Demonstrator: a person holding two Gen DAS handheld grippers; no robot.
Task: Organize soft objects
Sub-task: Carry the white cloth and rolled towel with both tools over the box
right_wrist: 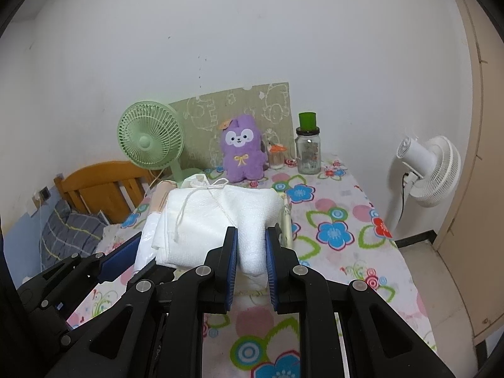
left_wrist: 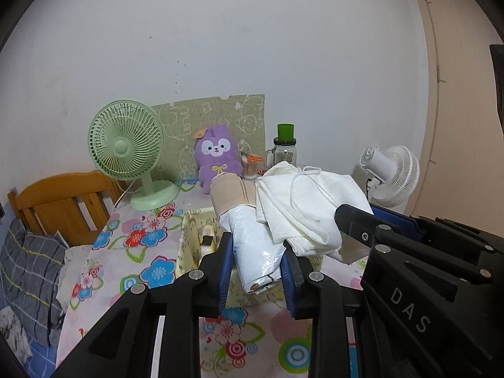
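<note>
Two tools | left (left_wrist: 256,261) clamps rolled bundle (left_wrist: 249,236) lengthwise | right (right_wrist: 251,252) clamps white cloth (right_wrist: 220,217)

My left tongs (left_wrist: 256,252) hold a roll (left_wrist: 252,245); my right tongs (right_wrist: 251,245) hold a cloth (right_wrist: 220,217) beside it, above the box (left_wrist: 195,242) on the surface (right_wrist: 340,214).

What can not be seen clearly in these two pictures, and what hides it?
- Yellow basket: in the left wrist view, the white plastic roll and white cloth bag cover most of its inside; contents cannot be told.
- The basket in the right wrist view: nearly all hidden behind the cloth bag.
- Small cup beside the purple plush: too small to identify its contents.
- Glass jar: label unreadable.
</note>
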